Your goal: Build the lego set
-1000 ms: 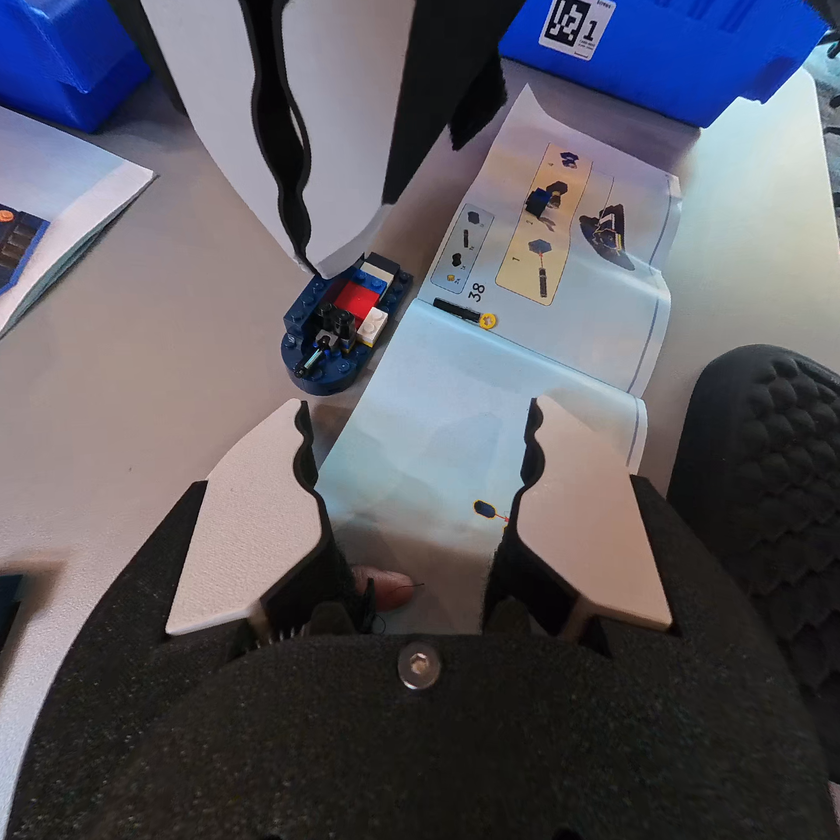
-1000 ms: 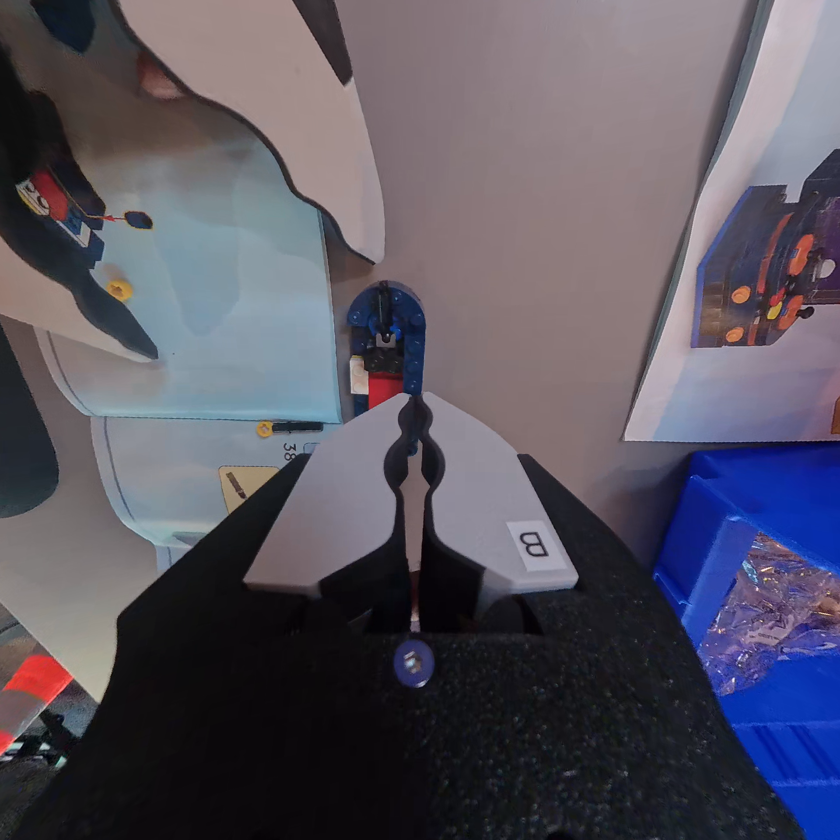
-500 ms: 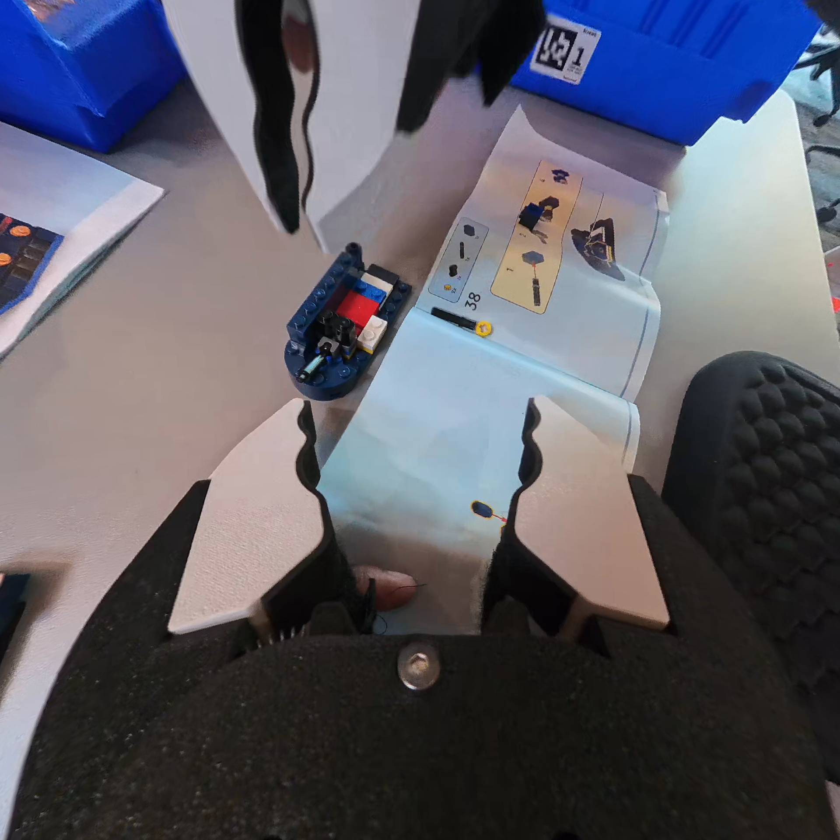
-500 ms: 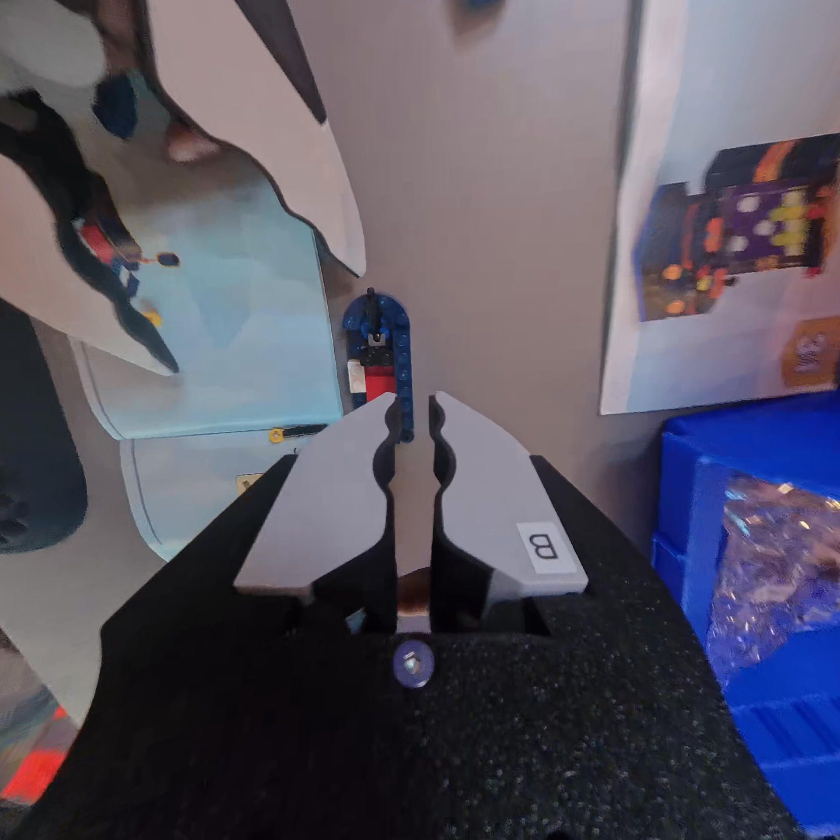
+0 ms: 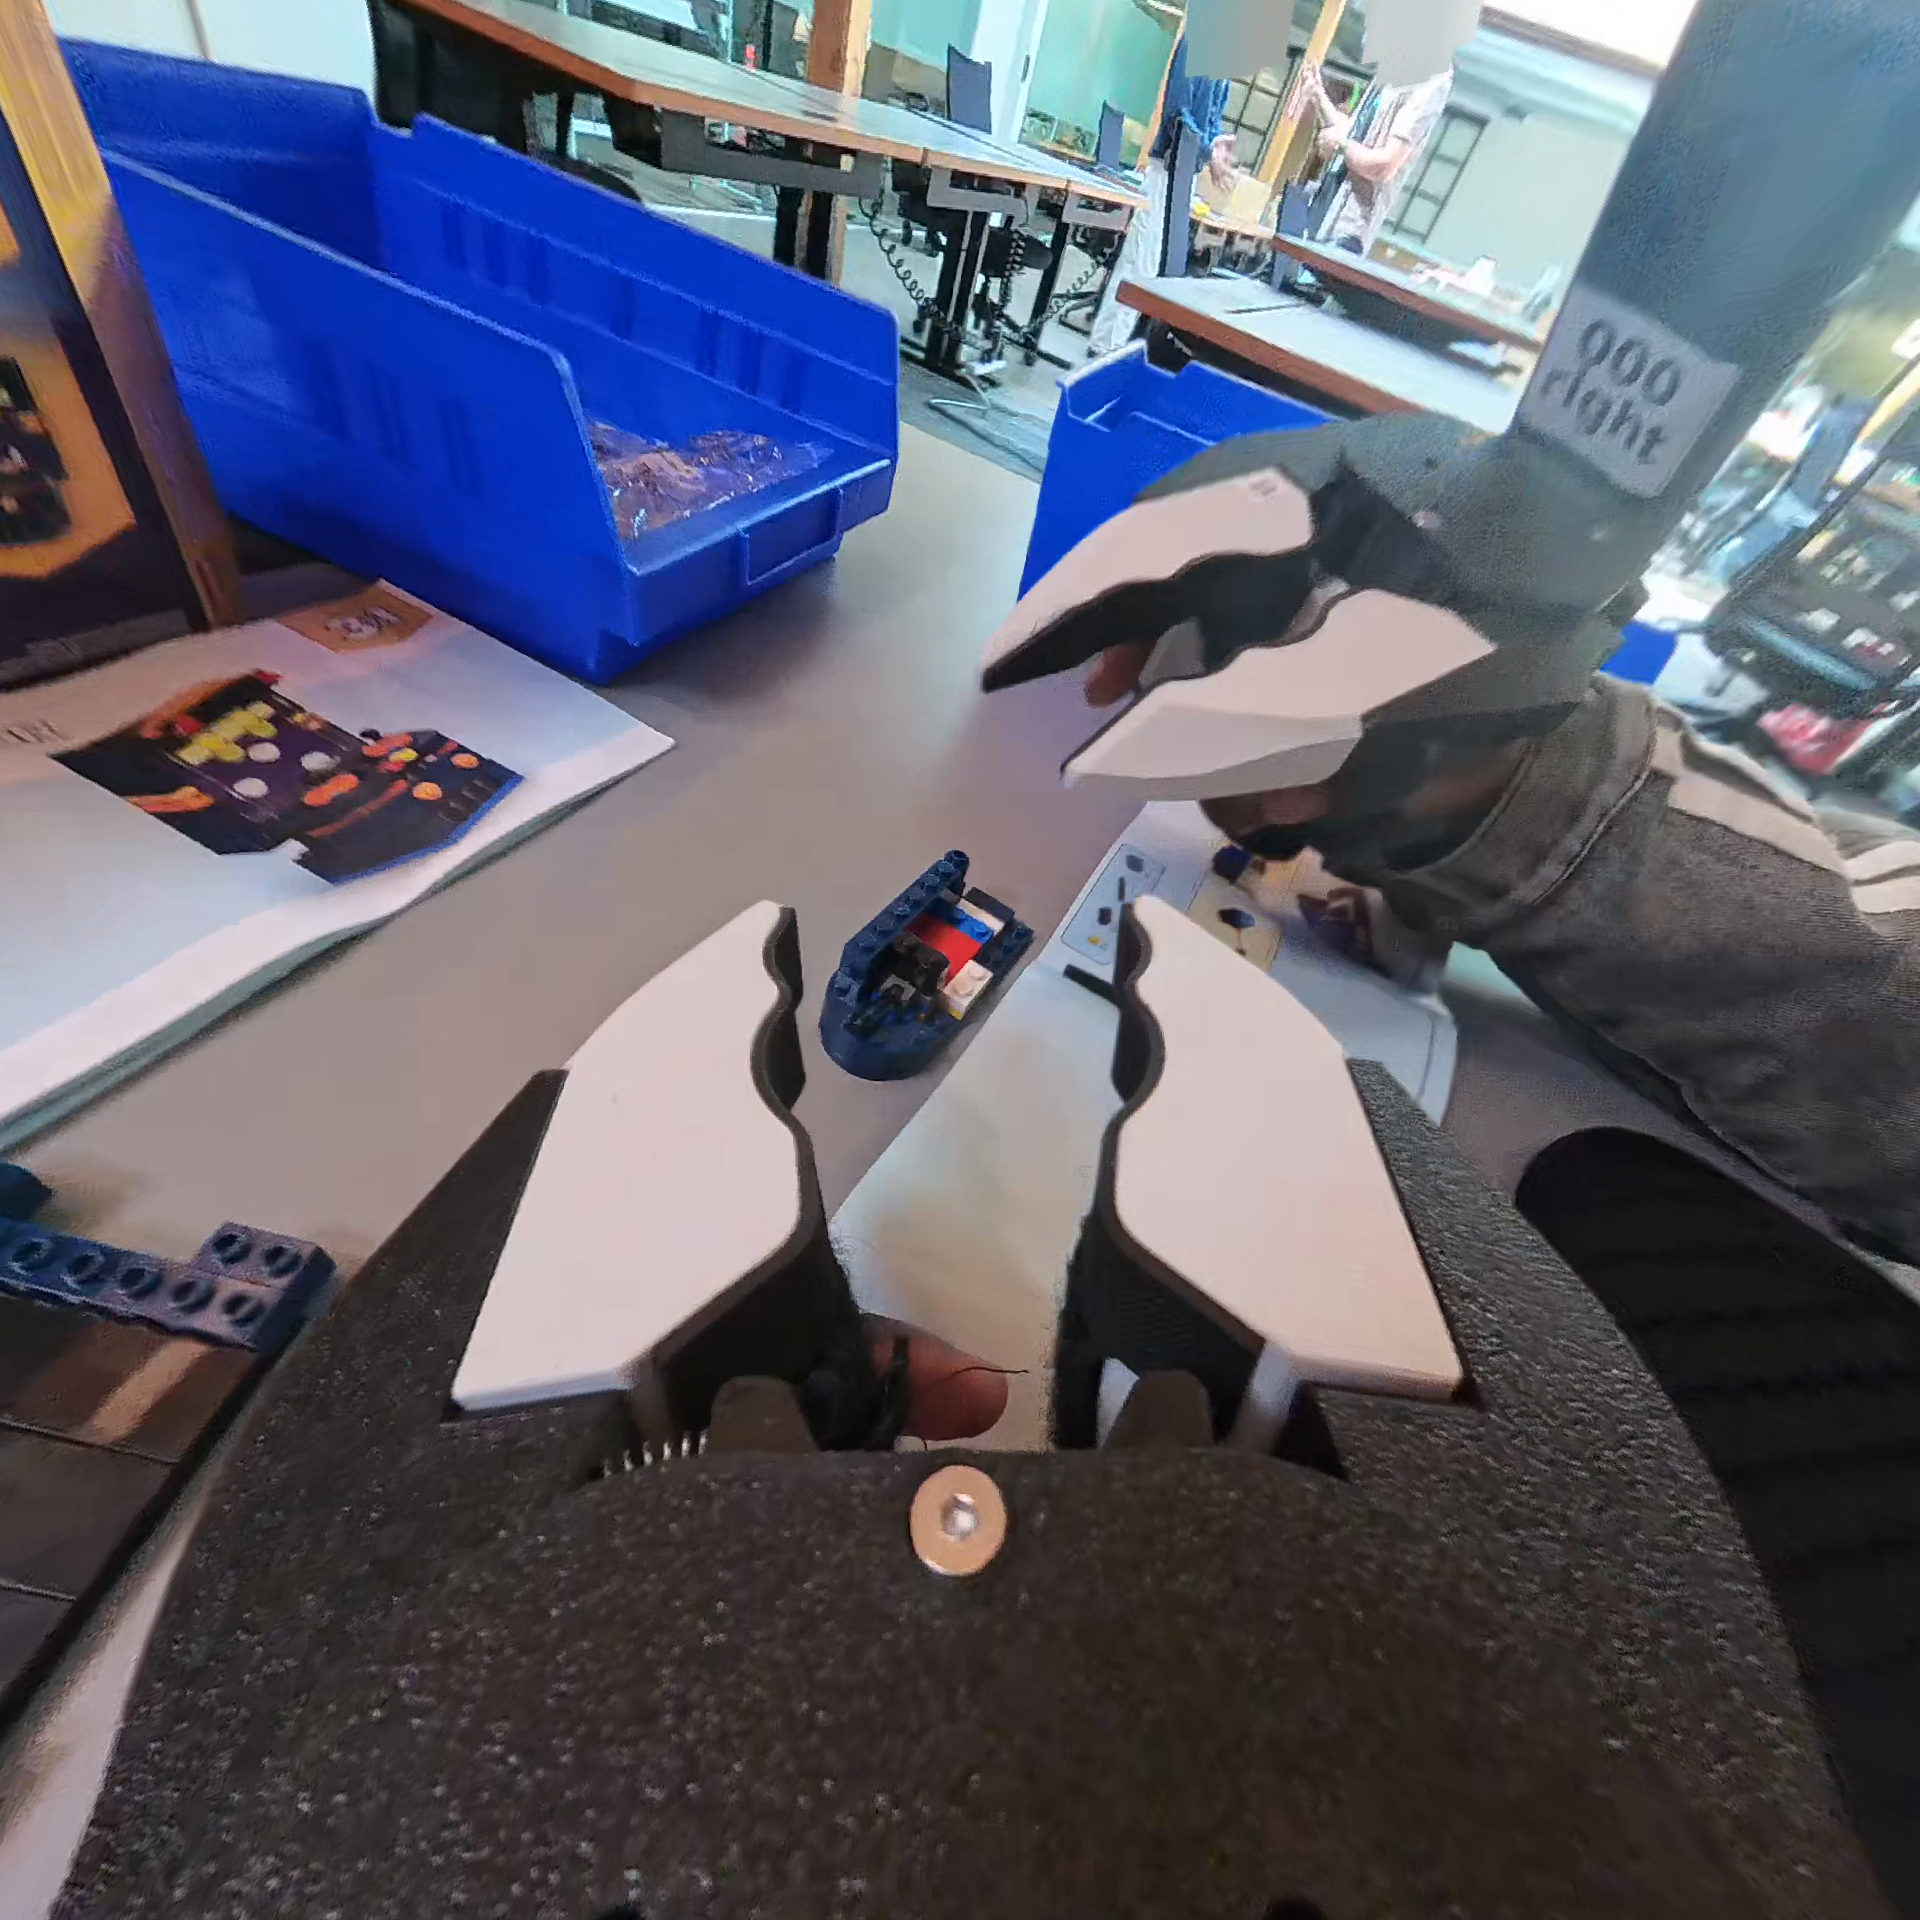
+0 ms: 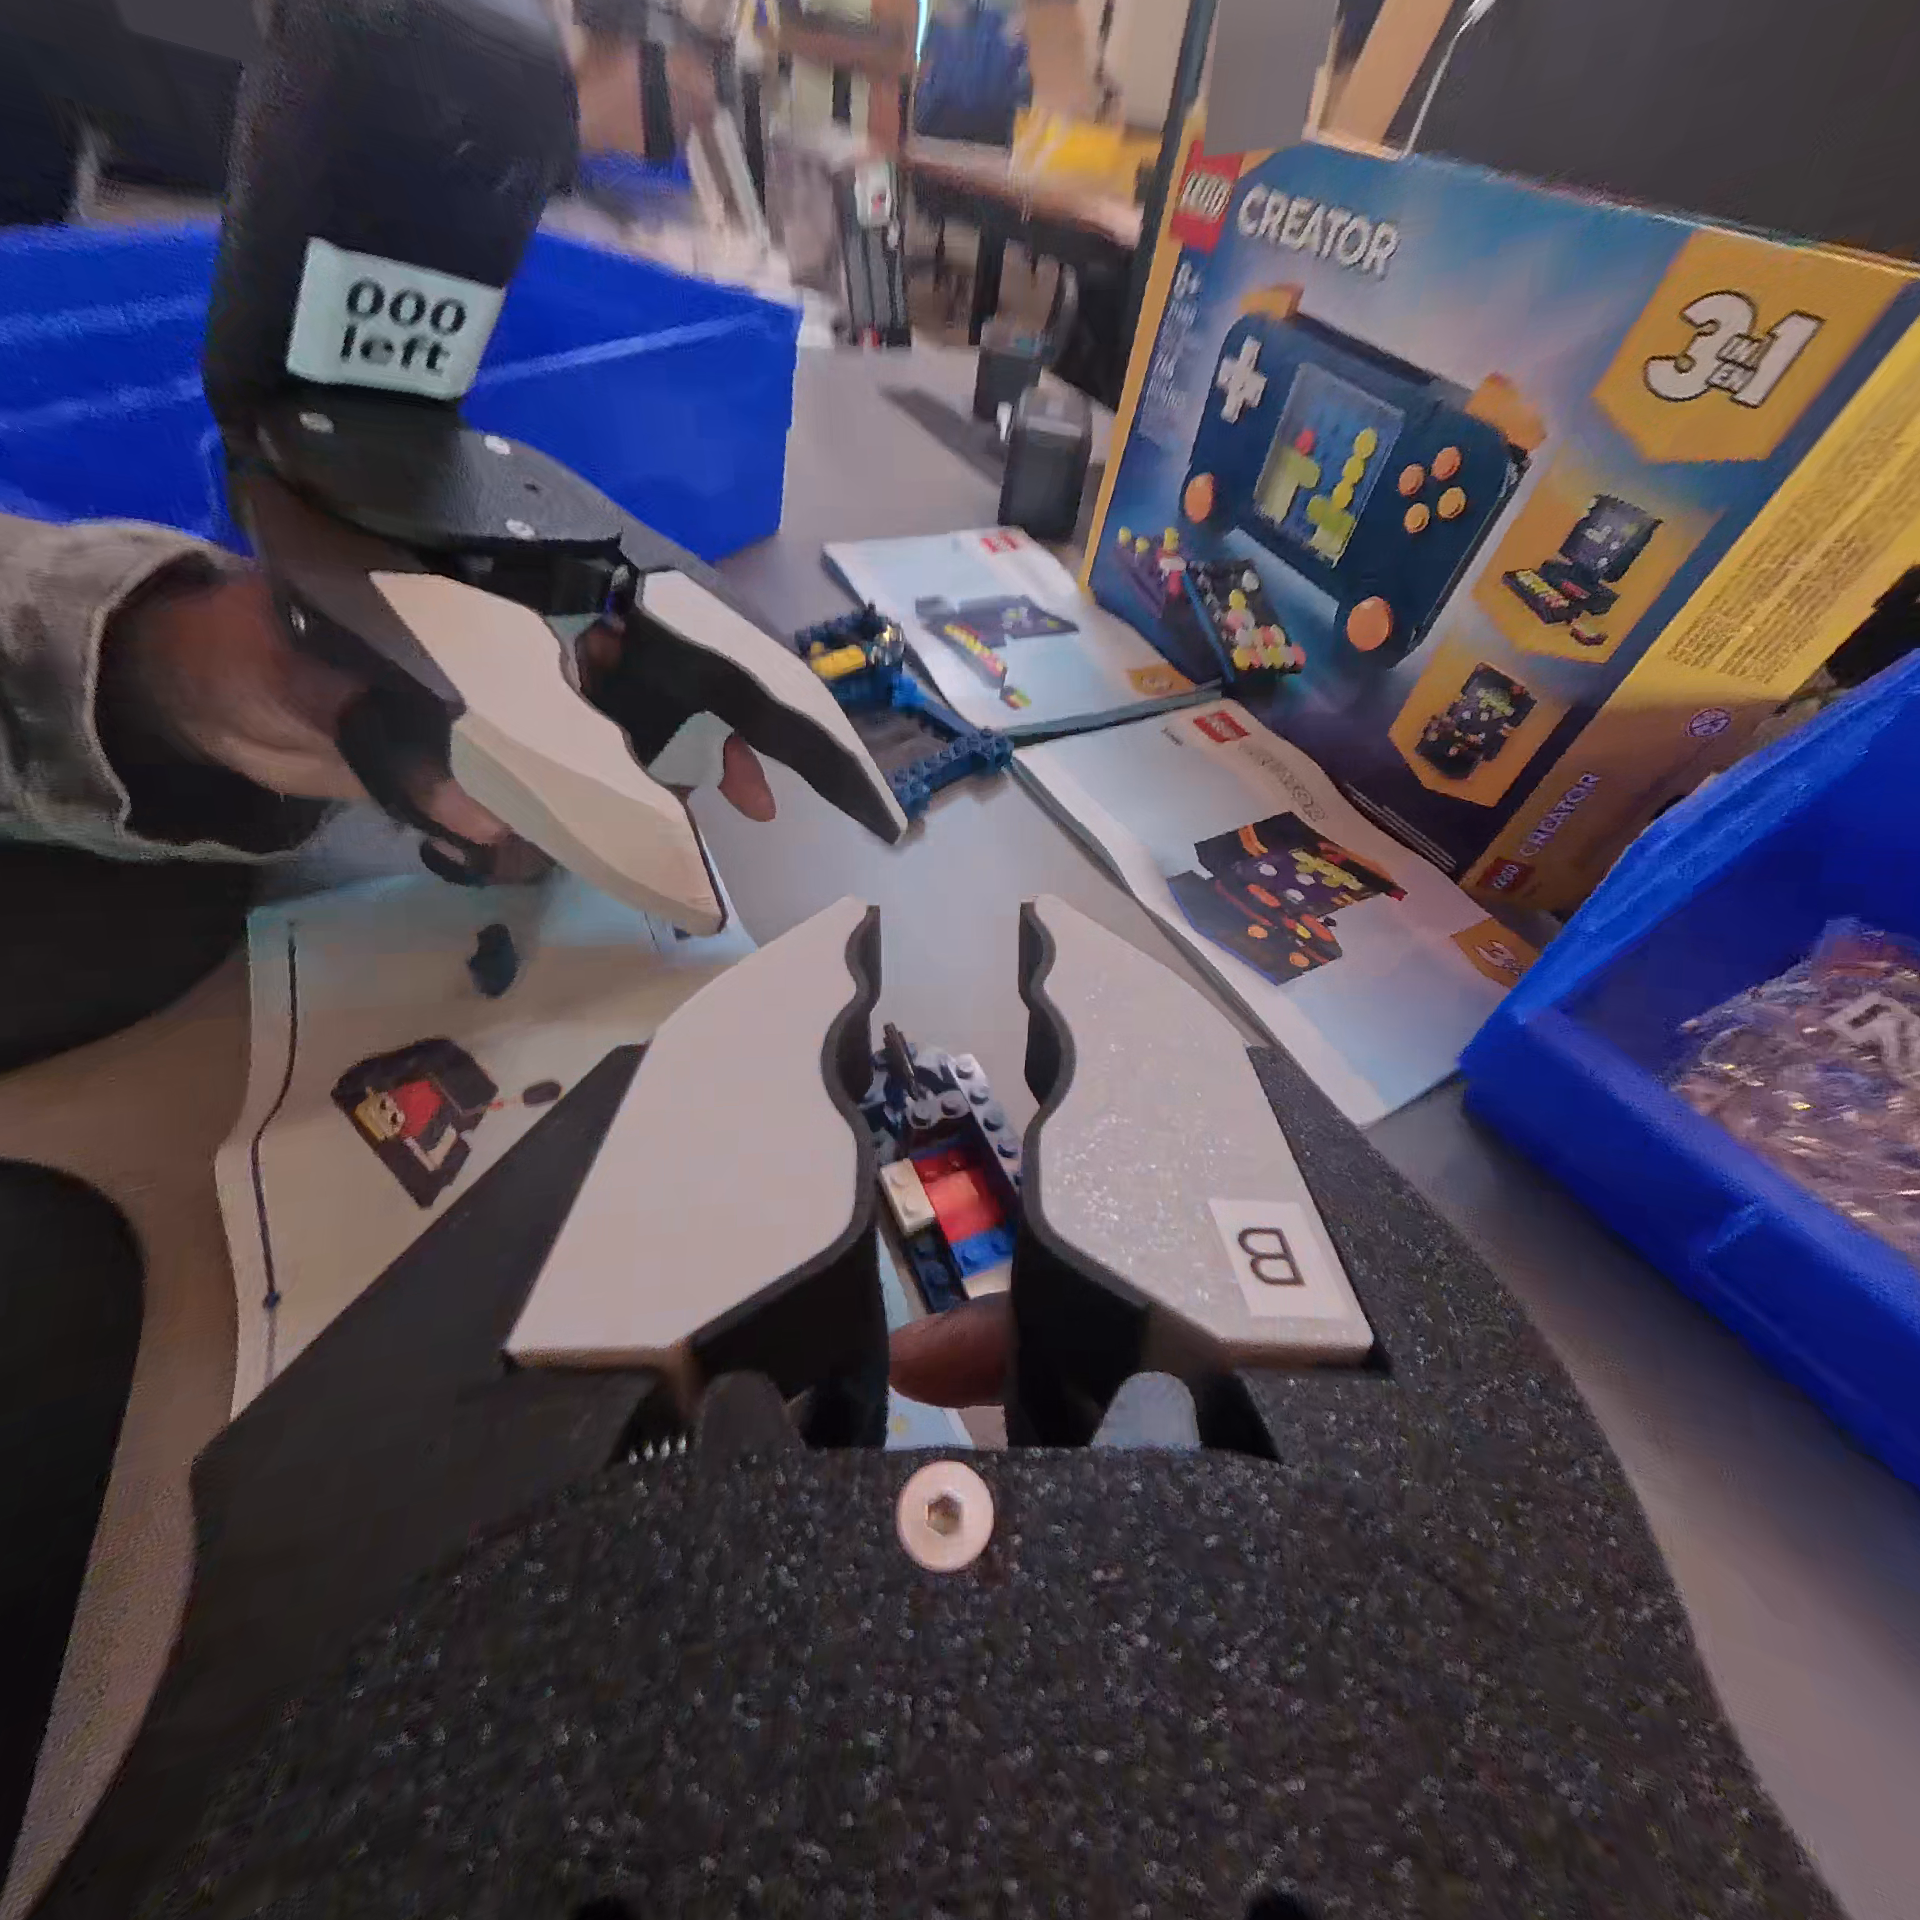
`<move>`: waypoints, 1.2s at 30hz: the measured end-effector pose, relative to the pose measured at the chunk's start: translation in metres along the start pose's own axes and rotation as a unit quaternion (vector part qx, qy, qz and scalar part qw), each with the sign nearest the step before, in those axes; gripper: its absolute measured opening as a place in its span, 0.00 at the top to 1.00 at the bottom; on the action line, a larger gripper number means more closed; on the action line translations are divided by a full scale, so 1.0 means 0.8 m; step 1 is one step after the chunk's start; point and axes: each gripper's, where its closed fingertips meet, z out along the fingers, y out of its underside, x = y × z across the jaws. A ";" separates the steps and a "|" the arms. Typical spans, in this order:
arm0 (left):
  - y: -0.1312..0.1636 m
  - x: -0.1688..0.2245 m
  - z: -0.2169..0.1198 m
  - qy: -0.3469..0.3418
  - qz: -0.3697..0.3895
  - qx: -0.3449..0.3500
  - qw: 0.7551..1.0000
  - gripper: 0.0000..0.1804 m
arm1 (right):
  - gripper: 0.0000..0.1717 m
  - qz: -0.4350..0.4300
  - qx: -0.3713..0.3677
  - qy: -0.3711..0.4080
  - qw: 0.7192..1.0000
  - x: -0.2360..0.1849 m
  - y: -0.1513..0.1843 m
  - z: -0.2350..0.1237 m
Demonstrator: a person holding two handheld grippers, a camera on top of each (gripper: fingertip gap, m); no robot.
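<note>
- Brick boat (image 5: 920, 966), a small dark-blue hull with red, white, blue and black pieces inside, lies flat on the grey counter (image 5: 727, 790), its right side just at the edge of an open instruction sheet (image 5: 997, 1122).
- Left hand-held gripper (image 5: 956, 940) is held low over the counter with its jaws well apart and nothing between them; the boat sits just ahead of the gap, apart from both fingers.
- Right hand-held gripper (image 6: 945, 925) hangs above the boat, jaws part open and bare. In its own view the boat (image 6: 940, 1164) shows through the gap well behind the tips; from the left view this gripper (image 5: 1039, 727) is clear of the boat, so nothing is held.
- Risk: the hull is low and rounded at one end, so fingers closing on its sloped sides could squeeze it out and send it skidding across the smooth counter.
- Risk: the small black piece standing up near the bow looks lightly attached; a finger landing on it could snap it off.
- Risk: the two grippers point at each other close together, so their fingertips could collide over the boat.
- Risk: a finger could catch the sheet's edge and drag the paper, shifting the boat with it.
- Nearby lie a booklet (image 5: 239, 790), blue bins (image 5: 499, 416) and a printed box (image 6: 1455, 436).
</note>
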 end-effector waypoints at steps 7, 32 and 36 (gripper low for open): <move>0.006 -0.001 0.002 -0.020 0.065 -0.014 0.998 0.74 | 0.87 0.011 -0.024 -0.011 1.000 -0.005 0.033 0.002; -0.063 -0.035 -0.048 -0.123 0.058 0.164 0.977 0.80 | 0.97 -0.057 -0.217 -0.175 0.959 -0.173 0.073 0.072; -0.060 -0.034 -0.046 -0.119 0.058 0.158 0.979 0.80 | 1.00 -0.036 -0.178 -0.194 0.964 -0.165 0.058 0.061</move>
